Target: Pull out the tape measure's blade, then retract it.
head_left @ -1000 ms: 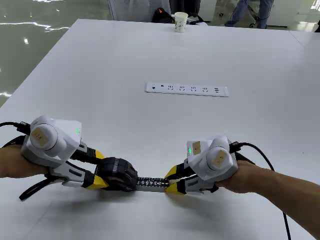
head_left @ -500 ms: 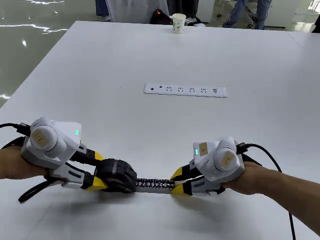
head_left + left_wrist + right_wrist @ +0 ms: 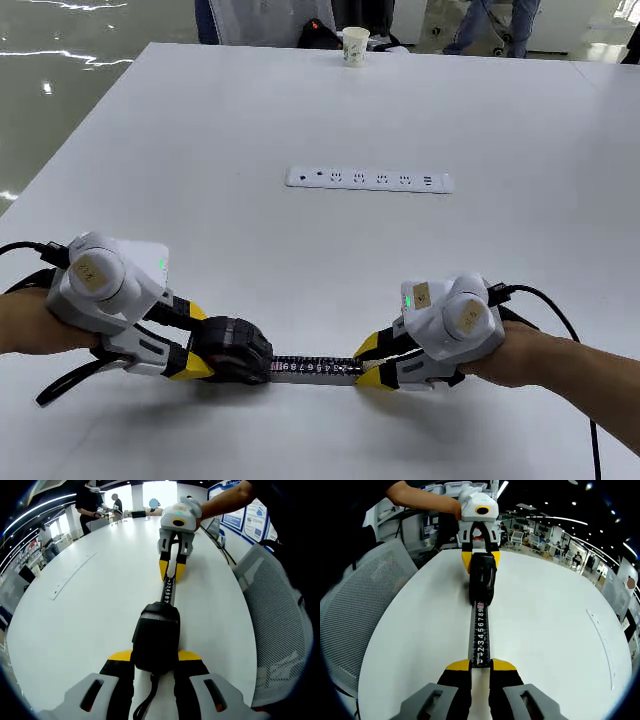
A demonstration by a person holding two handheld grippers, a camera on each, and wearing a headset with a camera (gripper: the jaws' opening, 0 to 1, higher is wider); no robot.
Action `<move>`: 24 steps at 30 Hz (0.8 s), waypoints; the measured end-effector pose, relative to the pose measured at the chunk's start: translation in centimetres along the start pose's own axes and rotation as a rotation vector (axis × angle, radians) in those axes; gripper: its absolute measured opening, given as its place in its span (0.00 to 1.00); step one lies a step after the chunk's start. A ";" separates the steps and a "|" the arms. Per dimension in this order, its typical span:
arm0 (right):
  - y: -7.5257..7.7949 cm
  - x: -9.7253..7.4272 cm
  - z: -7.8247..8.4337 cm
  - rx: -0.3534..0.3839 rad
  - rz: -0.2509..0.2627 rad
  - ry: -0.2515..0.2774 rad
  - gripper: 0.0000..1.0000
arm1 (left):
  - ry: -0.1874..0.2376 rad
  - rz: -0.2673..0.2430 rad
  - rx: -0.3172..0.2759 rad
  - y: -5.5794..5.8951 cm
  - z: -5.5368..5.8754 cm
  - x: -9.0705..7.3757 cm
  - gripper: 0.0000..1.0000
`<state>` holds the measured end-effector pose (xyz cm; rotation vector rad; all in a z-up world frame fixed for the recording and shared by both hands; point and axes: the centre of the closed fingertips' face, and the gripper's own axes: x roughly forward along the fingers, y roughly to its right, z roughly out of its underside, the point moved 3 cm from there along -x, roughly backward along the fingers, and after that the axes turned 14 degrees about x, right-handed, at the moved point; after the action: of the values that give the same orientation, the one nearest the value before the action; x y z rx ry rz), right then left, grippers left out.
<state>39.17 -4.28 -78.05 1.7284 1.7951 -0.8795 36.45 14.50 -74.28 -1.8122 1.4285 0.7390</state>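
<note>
Left gripper [image 3: 197, 340] fingers pinch the black rounded tape measure [image 3: 235, 350]; right gripper [image 3: 368, 361] fingers pinch its extended numbered blade [image 3: 315, 366] above the white bench [image 3: 300, 110].

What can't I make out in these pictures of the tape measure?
Tip of the blade: right gripper view, pinched inside the right gripper.
Sides of the tape measure case: left gripper view, covered by the left gripper.
Contents of the paper cup: head view, too far and small.
Markings on the power strip: head view, too small.

Left tool [image 3: 197, 338], right tool [image 3: 369, 361], both clamped
</note>
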 end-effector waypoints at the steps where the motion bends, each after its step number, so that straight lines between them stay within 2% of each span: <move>1: 0.0 0.0 0.1 0.002 0.000 -0.001 0.09 | -0.003 0.001 0.001 0.0 0.0 0.0 0.25; 24: 0.2 -1.8 1.7 0.015 0.008 -0.015 0.09 | -0.026 0.011 0.000 0.0 0.0 0.0 0.25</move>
<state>39.39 -6.70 -77.90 1.7326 1.7751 -0.9030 36.43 14.53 -74.24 -1.7895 1.4220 0.7652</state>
